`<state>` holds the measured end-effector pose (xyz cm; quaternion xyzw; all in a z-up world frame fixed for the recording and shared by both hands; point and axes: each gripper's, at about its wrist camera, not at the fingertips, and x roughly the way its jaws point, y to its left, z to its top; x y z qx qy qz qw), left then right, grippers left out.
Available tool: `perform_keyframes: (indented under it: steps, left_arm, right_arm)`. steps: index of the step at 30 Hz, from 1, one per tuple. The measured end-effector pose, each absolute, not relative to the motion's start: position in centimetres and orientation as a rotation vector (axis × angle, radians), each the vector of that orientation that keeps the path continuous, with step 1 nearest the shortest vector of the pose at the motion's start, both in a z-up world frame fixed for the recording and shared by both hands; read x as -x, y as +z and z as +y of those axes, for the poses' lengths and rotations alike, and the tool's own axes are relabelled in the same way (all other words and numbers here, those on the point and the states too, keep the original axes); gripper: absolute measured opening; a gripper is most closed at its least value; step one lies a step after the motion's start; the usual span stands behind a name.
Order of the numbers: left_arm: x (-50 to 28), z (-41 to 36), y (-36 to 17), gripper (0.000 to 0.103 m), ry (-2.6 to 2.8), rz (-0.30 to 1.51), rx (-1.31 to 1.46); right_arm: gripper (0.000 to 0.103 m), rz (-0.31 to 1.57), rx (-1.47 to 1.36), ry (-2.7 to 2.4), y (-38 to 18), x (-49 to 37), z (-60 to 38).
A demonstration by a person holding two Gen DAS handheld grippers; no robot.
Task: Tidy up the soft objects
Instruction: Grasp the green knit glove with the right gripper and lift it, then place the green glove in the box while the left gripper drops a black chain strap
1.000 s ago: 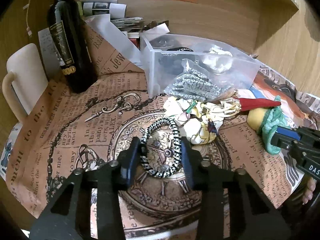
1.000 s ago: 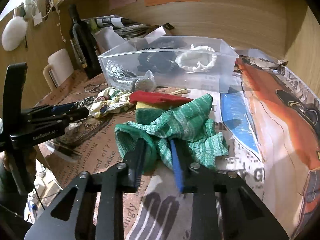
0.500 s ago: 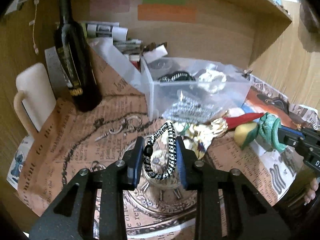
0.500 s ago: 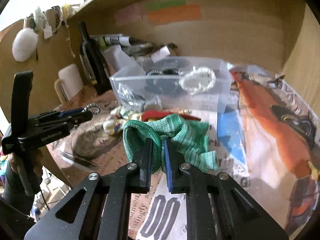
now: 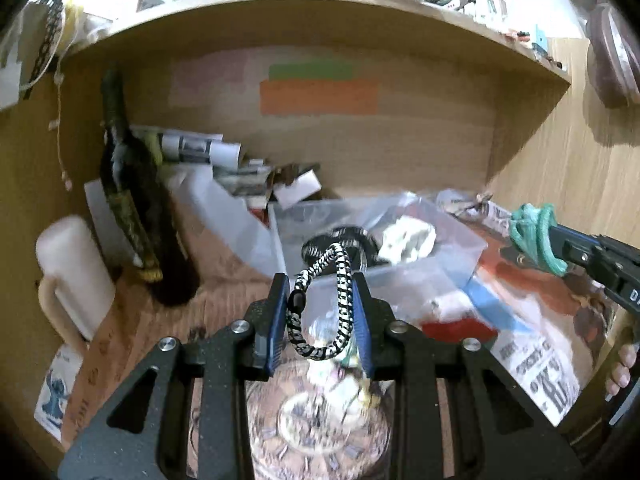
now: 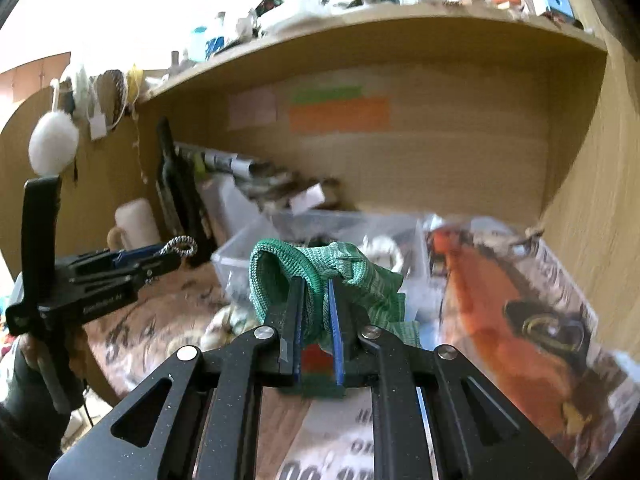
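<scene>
My left gripper [image 5: 320,282] is shut on a black-and-white braided cord loop [image 5: 338,300] and holds it in the air in front of the clear plastic bin [image 5: 460,240]. It also shows in the right wrist view [image 6: 182,247]. My right gripper [image 6: 314,286] is shut on a green knitted cloth [image 6: 360,276] and holds it above the table; the cloth also shows at the right of the left wrist view [image 5: 534,236]. The bin holds a black coil [image 5: 340,240] and a white bundle [image 5: 408,236]. A floral fabric piece [image 6: 230,320] lies on the table, blurred.
A dark wine bottle [image 5: 136,216] and a cream mug [image 5: 74,276] stand at the left. Rolled papers [image 5: 200,148] and clutter lie against the wooden back wall. A red item [image 5: 460,330] lies on the printed paper cover [image 6: 520,300]. A shelf [image 5: 320,12] overhangs the desk.
Both grippers have risen from the table, the left lifting the cord loop and the right lifting the green cloth. Both views now tilt up toward the shelf.
</scene>
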<state>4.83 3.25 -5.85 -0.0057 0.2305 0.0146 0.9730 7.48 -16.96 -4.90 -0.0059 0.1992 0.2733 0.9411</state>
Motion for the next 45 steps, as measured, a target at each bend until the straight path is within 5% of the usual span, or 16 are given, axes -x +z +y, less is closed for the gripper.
perform_keyframes:
  steps: [15, 30, 35, 40, 45]
  left_arm:
    - [-14.2, 2.8, -4.6, 0.031, 0.04, 0.512, -0.012]
    - [-21.5, 2.8, -9.0, 0.031, -0.004, 0.704, -0.047]
    - [-21.8, 1.8, -9.6, 0.043, -0.003, 0.704, -0.095]
    - [-21.3, 1.9, -9.1, 0.07, 0.005, 0.68, -0.099]
    - [-20.1, 2.4, -7.8, 0.073, 0.003, 0.646, -0.084]
  right_arm:
    - [0.011, 0.415, 0.038, 0.555, -3.3, -15.1, -14.9]
    - [0.011, 0.655, 0.121, 0.537, -8.8, -22.2, -12.4]
    - [0.012, 0.688, 0.14, 0.539, -9.6, -22.7, -12.0]
    - [0.021, 0.715, 0.147, 0.551, -9.8, -23.0, -11.8]
    - [0.037, 0.711, 0.161, 0.55, -9.5, -22.7, -11.5]
